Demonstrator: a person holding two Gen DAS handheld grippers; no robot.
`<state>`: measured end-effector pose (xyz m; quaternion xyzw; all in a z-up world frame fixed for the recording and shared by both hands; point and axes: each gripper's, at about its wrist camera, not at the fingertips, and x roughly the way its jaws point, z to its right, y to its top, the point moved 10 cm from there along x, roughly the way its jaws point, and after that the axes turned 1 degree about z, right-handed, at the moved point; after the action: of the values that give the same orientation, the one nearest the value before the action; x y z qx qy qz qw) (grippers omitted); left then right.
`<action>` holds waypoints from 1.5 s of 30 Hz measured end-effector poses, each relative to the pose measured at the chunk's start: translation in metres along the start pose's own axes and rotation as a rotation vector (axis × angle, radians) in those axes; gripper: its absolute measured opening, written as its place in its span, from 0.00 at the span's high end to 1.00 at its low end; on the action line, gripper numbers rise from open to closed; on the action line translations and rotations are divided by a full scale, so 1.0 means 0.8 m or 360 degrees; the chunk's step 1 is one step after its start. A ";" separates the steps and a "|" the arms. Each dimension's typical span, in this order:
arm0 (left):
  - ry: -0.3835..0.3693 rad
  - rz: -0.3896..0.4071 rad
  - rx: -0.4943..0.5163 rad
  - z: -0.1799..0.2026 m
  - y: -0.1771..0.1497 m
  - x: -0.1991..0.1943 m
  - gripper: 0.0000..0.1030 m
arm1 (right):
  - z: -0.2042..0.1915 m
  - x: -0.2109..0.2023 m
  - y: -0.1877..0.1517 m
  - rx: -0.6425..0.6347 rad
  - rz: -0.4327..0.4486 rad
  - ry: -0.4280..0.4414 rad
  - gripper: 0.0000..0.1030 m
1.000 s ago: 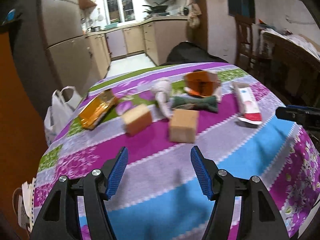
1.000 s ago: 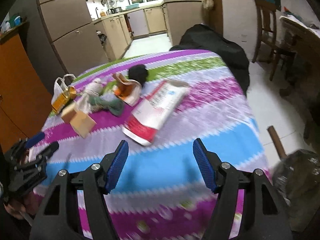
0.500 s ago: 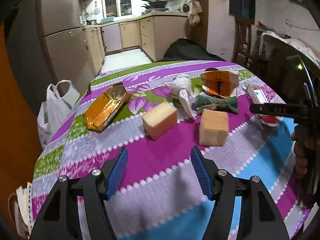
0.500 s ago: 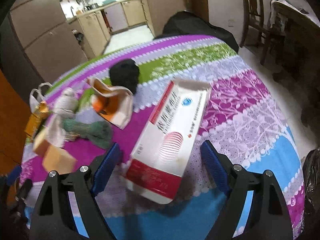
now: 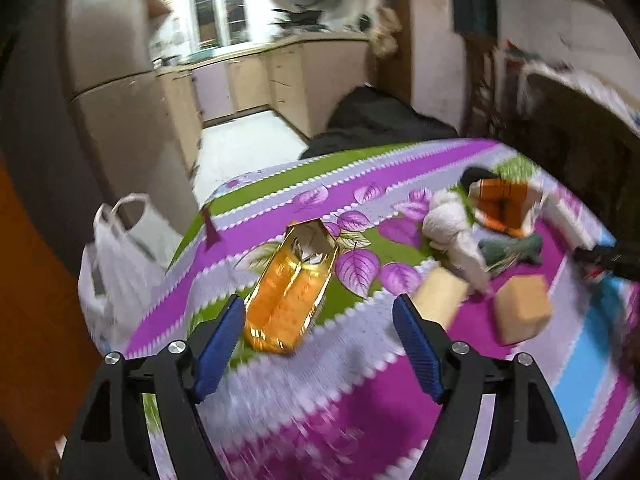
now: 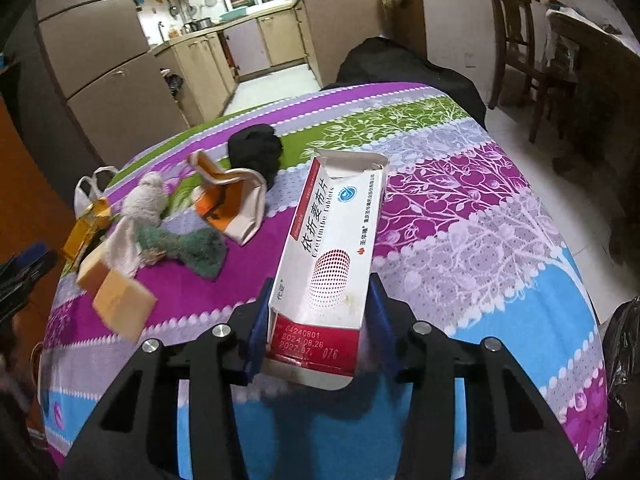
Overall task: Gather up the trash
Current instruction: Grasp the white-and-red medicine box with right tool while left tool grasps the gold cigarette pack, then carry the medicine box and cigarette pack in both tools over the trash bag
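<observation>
A white and red medicine carton (image 6: 328, 264) lies on the striped tablecloth (image 6: 460, 208). My right gripper (image 6: 319, 320) is closing on its near end, with both blue pads against the carton's sides. In the left wrist view a shiny gold-orange box (image 5: 290, 292) lies just ahead of my left gripper (image 5: 318, 334). Those jaws are opening, and only the box's near end sits between the fingertips, untouched. Two tan blocks (image 5: 522, 308), a white cloth wad (image 5: 452, 224), a green rag (image 6: 188, 246), an orange-white pouch (image 6: 232, 204) and a black cloth (image 6: 256, 152) are strewn mid-table.
A white plastic bag (image 5: 116, 264) hangs off the table's left side. A black trash bag (image 6: 620, 360) shows at the right edge. A dark heap (image 6: 400, 64) sits behind the table, and wooden chairs (image 6: 516, 40) stand at the right. Kitchen cabinets lie beyond.
My left gripper swung left, from facing the tan blocks to facing the gold box, and its jaws widened. My right gripper advanced onto the medicine carton and its jaws closed in on it.
</observation>
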<state>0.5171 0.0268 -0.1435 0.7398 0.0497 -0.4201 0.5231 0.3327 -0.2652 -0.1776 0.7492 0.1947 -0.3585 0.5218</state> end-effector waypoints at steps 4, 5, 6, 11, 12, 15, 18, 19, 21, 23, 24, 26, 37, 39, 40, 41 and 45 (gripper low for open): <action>0.0086 -0.0048 0.0100 -0.023 0.004 0.044 0.24 | -0.011 -0.022 -0.004 -0.0048 0.0020 0.0052 0.58; 0.0072 -0.0064 0.0092 -0.028 0.003 0.053 0.24 | -0.014 -0.026 -0.005 -0.0059 0.0018 0.0068 0.58; 0.0054 -0.0085 0.0088 -0.032 0.001 0.062 0.24 | -0.019 -0.031 -0.007 -0.0074 0.0015 0.0086 0.58; -0.0039 -0.0139 0.0058 -0.043 -0.003 0.086 0.24 | -0.034 -0.040 -0.016 -0.0133 -0.0006 0.0144 0.58; -0.0074 -0.0160 0.0057 -0.041 -0.004 0.089 0.31 | -0.038 -0.040 -0.018 -0.0145 -0.0010 0.0155 0.58; -0.0107 -0.0158 0.0059 -0.037 -0.006 0.087 0.47 | -0.044 -0.042 -0.022 -0.0162 -0.0016 0.0166 0.58; -0.0061 -0.0124 0.0107 -0.028 -0.009 0.076 0.50 | -0.044 -0.047 -0.024 -0.0164 -0.0009 0.0169 0.58; -0.0053 -0.0106 0.0099 -0.025 -0.010 0.070 0.50 | -0.044 -0.050 -0.023 -0.0163 -0.0006 0.0170 0.58; -0.0038 -0.0062 0.0056 -0.021 -0.009 0.049 0.51 | -0.043 -0.056 -0.024 -0.0164 0.0002 0.0174 0.58; -0.0025 -0.0028 0.0020 -0.015 -0.008 0.028 0.51 | -0.042 -0.063 -0.025 -0.0168 0.0007 0.0184 0.58; -0.0015 -0.0002 0.0009 -0.010 -0.007 0.010 0.51 | -0.043 -0.066 -0.025 -0.0173 0.0008 0.0194 0.58; -0.0003 0.0032 -0.0002 0.001 -0.009 -0.016 0.51 | -0.045 -0.070 -0.027 -0.0178 0.0006 0.0201 0.58; 0.0080 0.0051 -0.0126 0.079 -0.052 -0.139 0.51 | -0.069 -0.107 -0.061 -0.0228 -0.0039 0.0298 0.58; 0.0086 0.0034 -0.0146 0.088 -0.060 -0.149 0.51 | -0.071 -0.117 -0.070 -0.0229 -0.0044 0.0316 0.58; 0.0096 0.0020 -0.0157 0.095 -0.067 -0.155 0.51 | -0.072 -0.121 -0.074 -0.0233 -0.0043 0.0321 0.58; 0.0100 0.0012 -0.0158 0.102 -0.072 -0.160 0.51 | -0.072 -0.127 -0.080 -0.0233 -0.0046 0.0332 0.58; 0.0086 -0.0004 -0.0149 0.140 -0.087 -0.178 0.51 | -0.072 -0.141 -0.100 -0.0230 -0.0065 0.0347 0.58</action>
<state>0.3262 0.0186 -0.1099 0.7256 0.0842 -0.3979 0.5550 0.2230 -0.1728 -0.1339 0.7401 0.2908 -0.2704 0.5427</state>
